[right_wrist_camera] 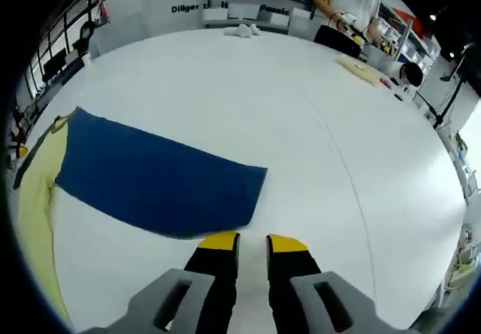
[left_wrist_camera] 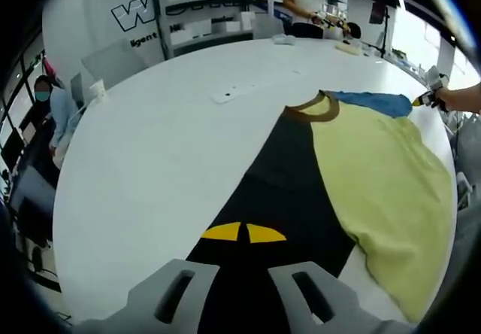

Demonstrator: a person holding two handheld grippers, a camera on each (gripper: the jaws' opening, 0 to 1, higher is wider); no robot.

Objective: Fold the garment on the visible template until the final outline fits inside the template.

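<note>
Blue sleeve (right_wrist_camera: 154, 183) flat, right gripper (right_wrist_camera: 252, 245) fingers at its edge, apart

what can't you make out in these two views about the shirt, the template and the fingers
- Template: in the left gripper view its right part lies under the yellow-green shirt, so its outline there is hidden.
- Blue sleeve: in the right gripper view, whether the right gripper touches its near edge cannot be told.
- Left gripper: whether it pinches anything cannot be told.
- Shirt hem: cut off at the lower right edge of the left gripper view.
</note>
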